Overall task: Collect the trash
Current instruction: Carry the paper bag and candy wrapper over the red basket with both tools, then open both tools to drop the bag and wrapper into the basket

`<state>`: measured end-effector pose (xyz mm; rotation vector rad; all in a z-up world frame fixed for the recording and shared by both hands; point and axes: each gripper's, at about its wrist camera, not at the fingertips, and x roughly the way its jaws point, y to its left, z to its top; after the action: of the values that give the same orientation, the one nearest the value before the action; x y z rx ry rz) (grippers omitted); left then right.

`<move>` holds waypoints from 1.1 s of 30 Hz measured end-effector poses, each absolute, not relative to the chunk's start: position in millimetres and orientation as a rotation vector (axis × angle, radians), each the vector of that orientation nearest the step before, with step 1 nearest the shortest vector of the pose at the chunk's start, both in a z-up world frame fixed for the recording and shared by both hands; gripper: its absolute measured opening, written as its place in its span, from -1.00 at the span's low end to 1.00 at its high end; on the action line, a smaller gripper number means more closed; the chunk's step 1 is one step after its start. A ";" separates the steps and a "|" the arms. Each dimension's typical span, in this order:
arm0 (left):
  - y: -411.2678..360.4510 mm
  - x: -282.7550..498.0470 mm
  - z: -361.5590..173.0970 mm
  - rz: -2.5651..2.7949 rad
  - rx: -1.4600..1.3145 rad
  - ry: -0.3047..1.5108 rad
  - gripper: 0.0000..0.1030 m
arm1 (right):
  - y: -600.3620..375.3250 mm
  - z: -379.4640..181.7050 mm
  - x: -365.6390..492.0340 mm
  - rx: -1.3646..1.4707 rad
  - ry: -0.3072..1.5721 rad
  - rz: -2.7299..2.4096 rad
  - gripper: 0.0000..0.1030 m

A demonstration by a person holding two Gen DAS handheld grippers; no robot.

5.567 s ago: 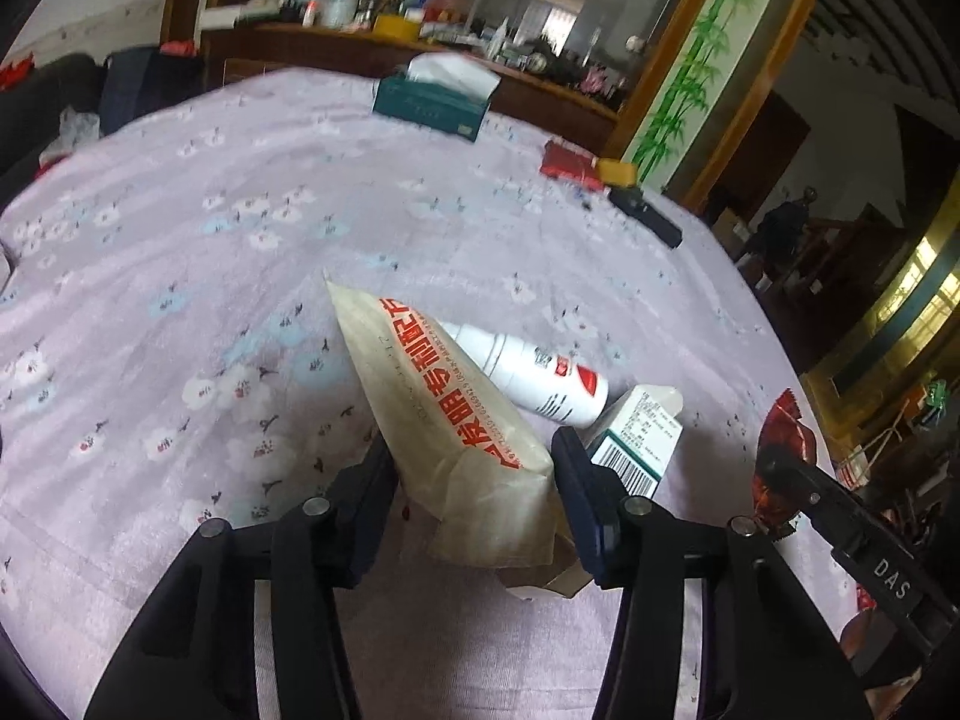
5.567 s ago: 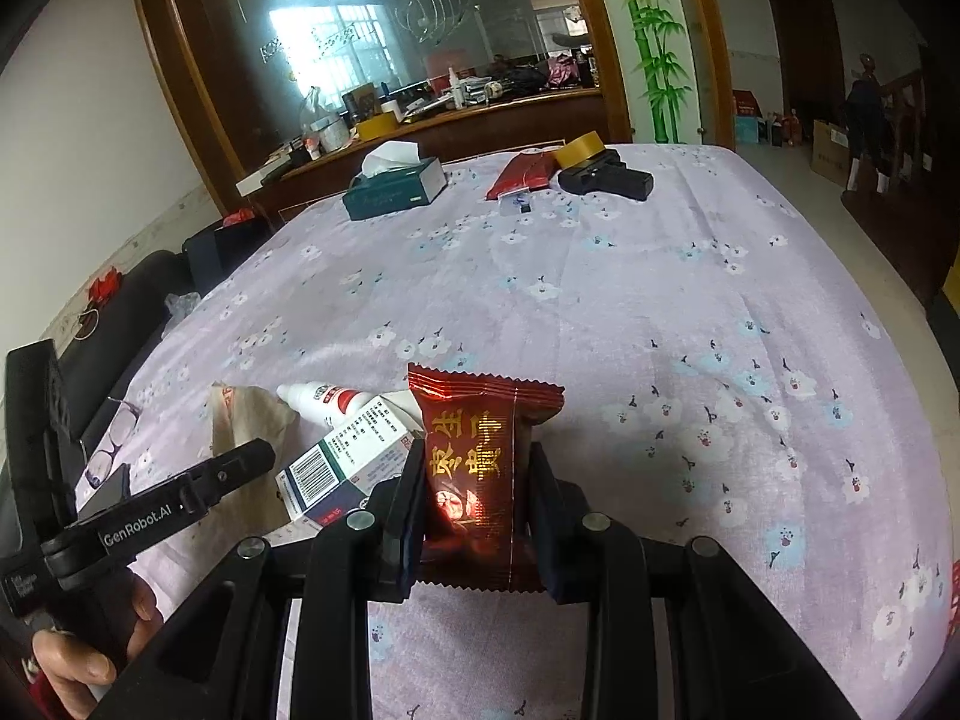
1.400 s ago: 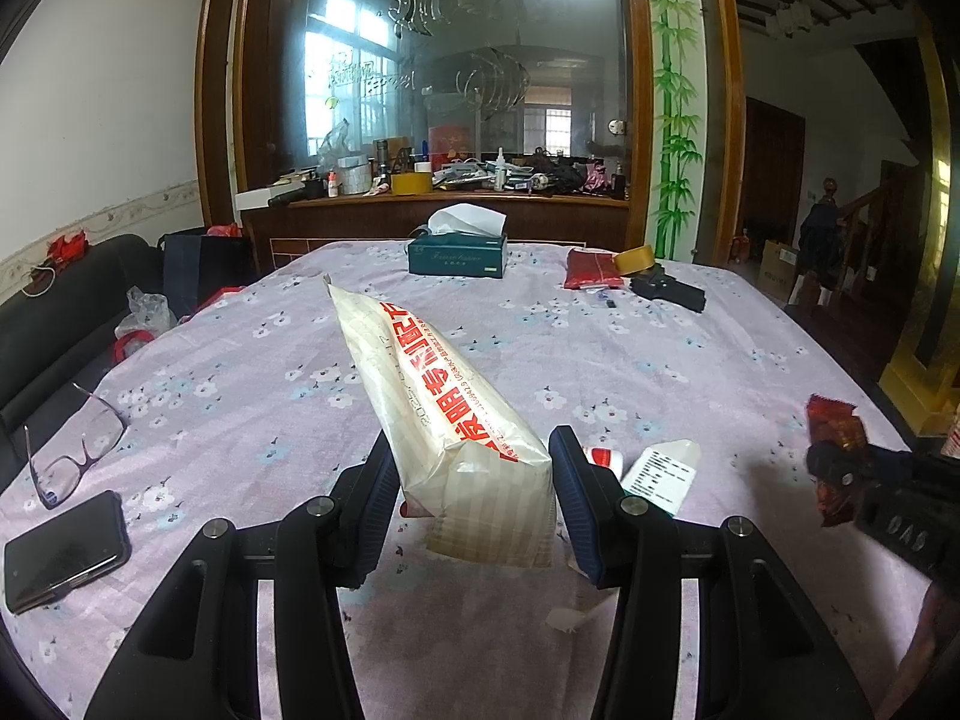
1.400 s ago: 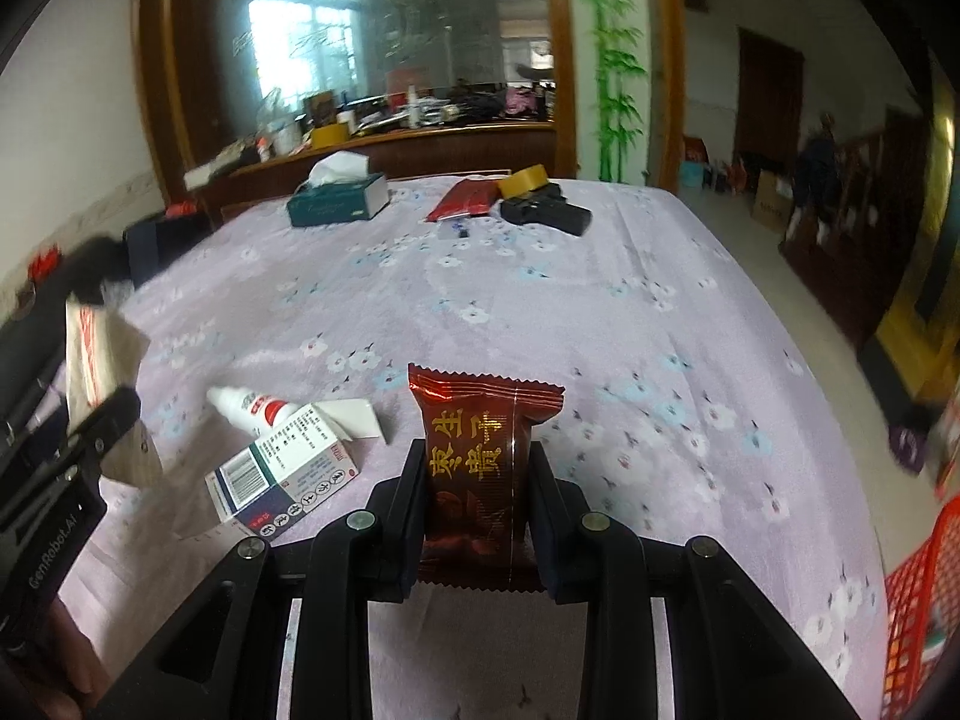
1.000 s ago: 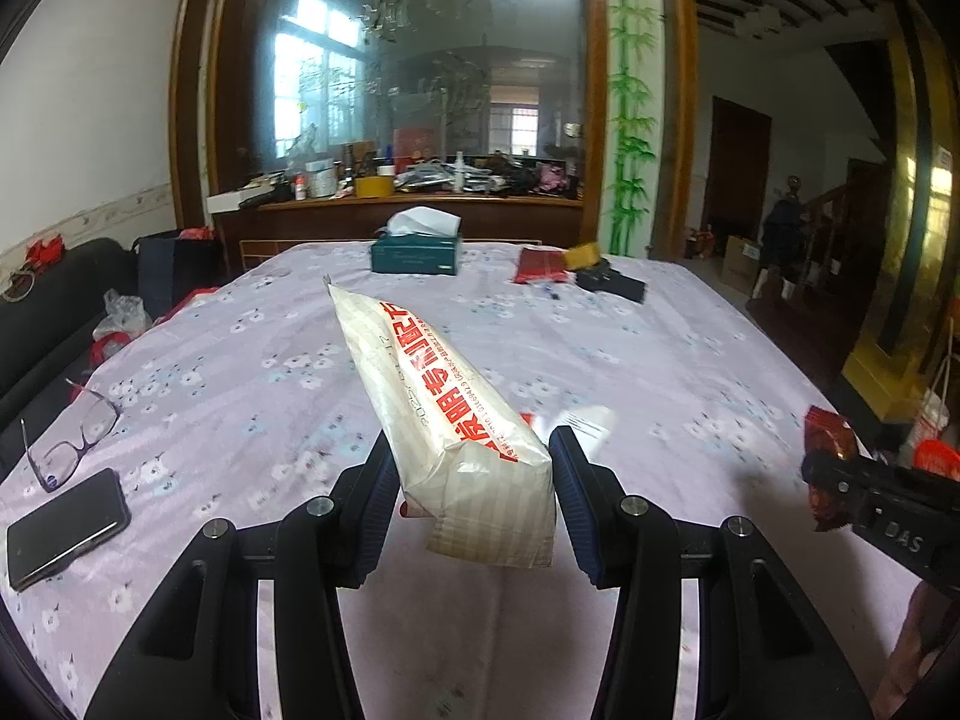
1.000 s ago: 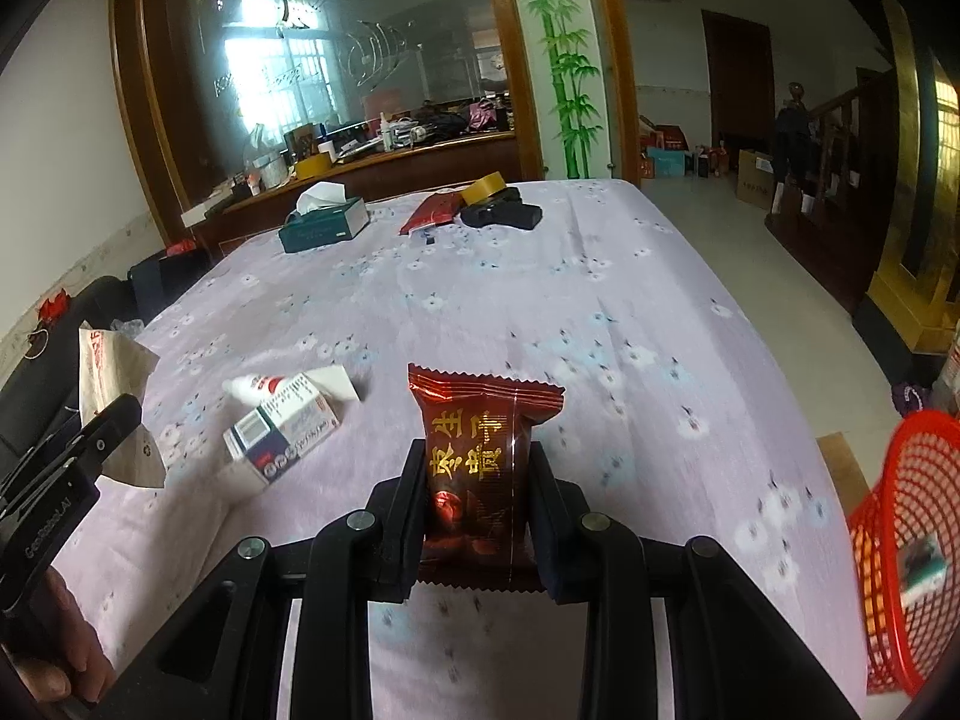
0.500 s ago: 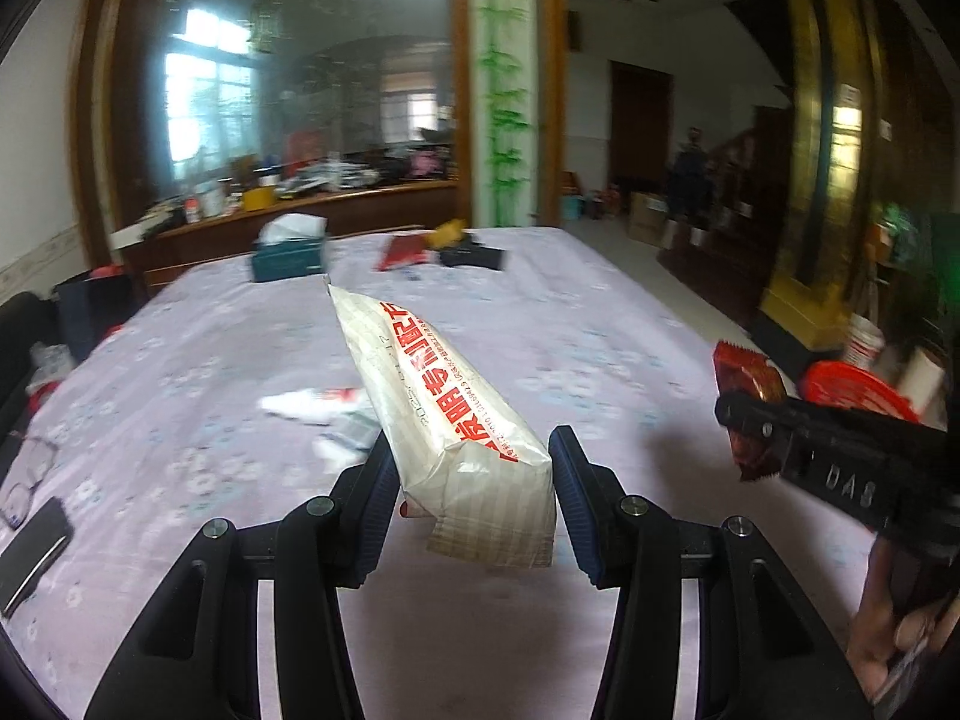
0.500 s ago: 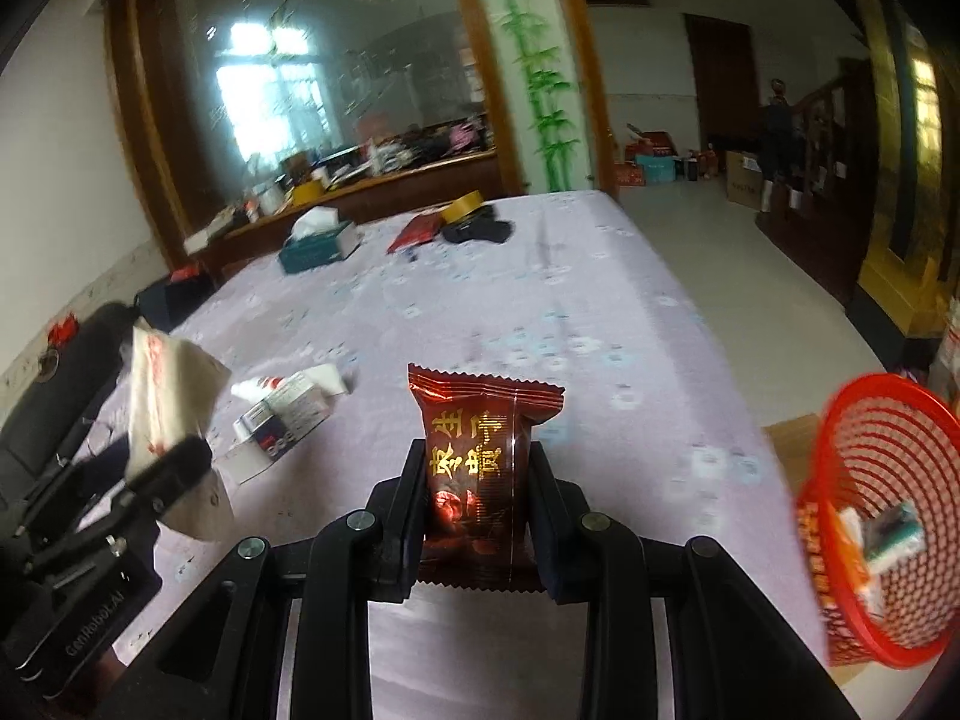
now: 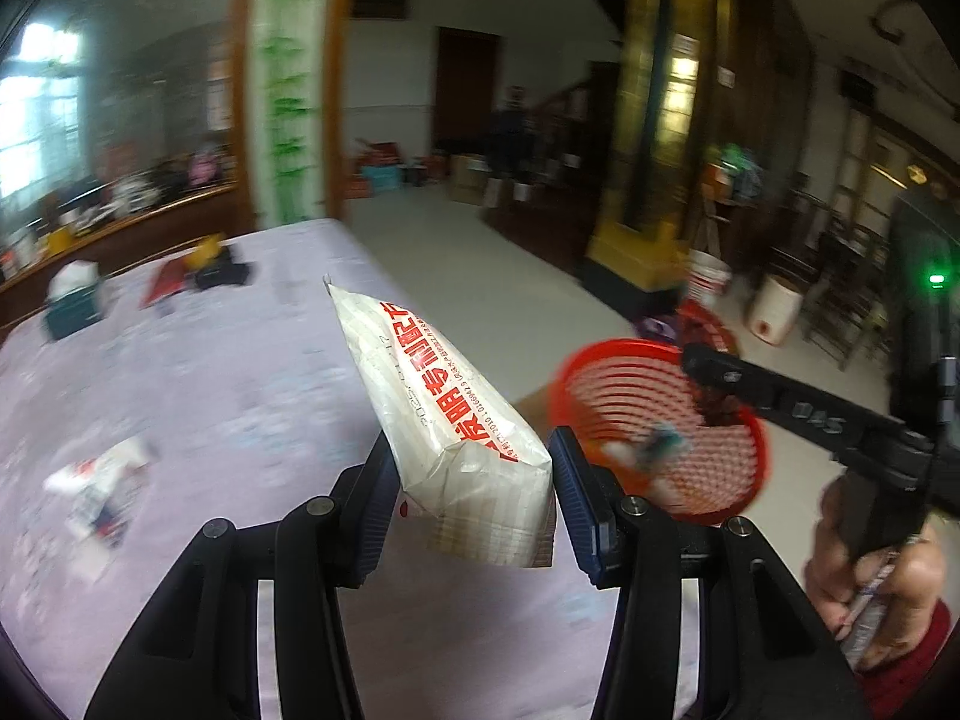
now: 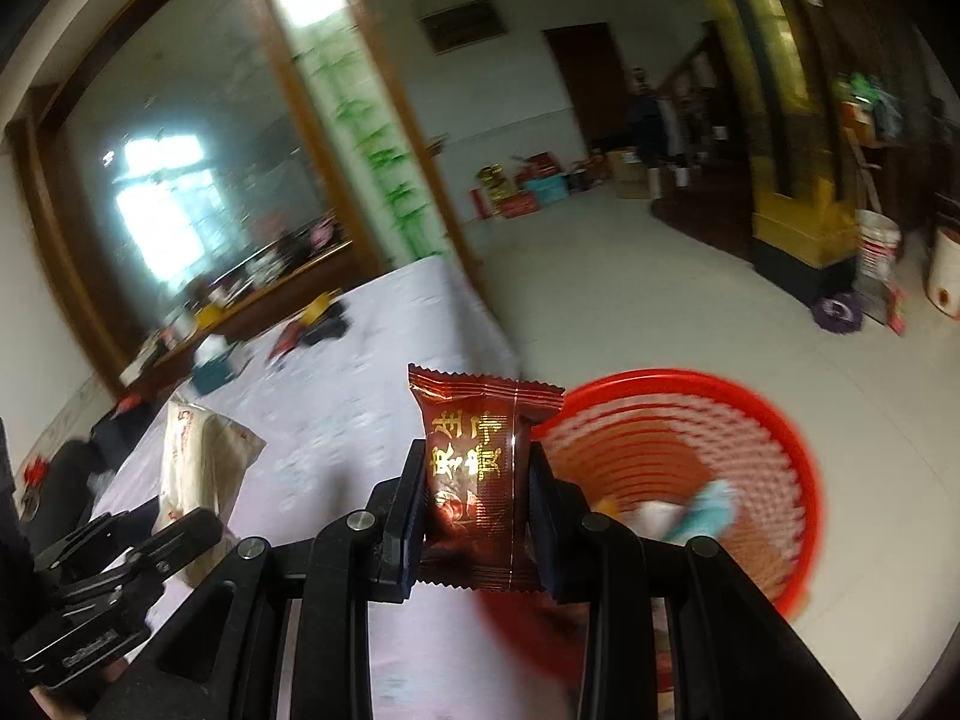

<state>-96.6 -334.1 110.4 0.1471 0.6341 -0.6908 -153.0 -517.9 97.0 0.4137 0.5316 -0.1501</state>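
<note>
Clearly, both loads were airborne near red mesh basket (image 10: 774,420), sitting on floor off tabletop (image 9: 180,360) edge.

- Right hand-held gripper (image 10: 477,498) pinched red snack packet (image 10: 480,468), upright, long axis 12–6; basket at its 3 o'clock.
- Left hand-held gripper (image 9: 474,480) clamped white paper pouch (image 9: 432,384), long axis 11–5, free end toward 11; basket at 3 o'clock.
- Advice: centre each item over basket opening before releasing; light wrappers probably drift.

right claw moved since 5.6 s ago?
Yes. The right claw, shut on the red snack packet, swung off the table toward the red basket, now just beyond it.
</note>
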 end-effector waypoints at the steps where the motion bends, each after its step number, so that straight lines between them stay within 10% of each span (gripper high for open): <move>1: -346.3 -97.8 109.5 -0.717 0.155 0.639 -0.06 | -528.1 95.9 -157.0 0.426 0.531 -0.170 -0.37; 15: -463.9 -78.8 77.7 -0.874 0.230 0.736 0.07 | -605.6 79.0 -168.6 0.549 0.545 -0.286 -0.33; 17: -458.8 -77.4 77.1 -0.871 0.218 0.744 0.40 | -609.2 78.0 -167.9 0.546 0.556 -0.290 -0.28; 33: -288.3 -67.2 85.3 -0.632 0.109 0.729 0.40 | -533.9 106.8 -142.9 0.458 0.537 -0.150 0.00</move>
<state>-67.2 -288.3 85.3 0.1087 0.7286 -0.6319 -142.9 -533.9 106.8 0.4576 0.5372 -0.1502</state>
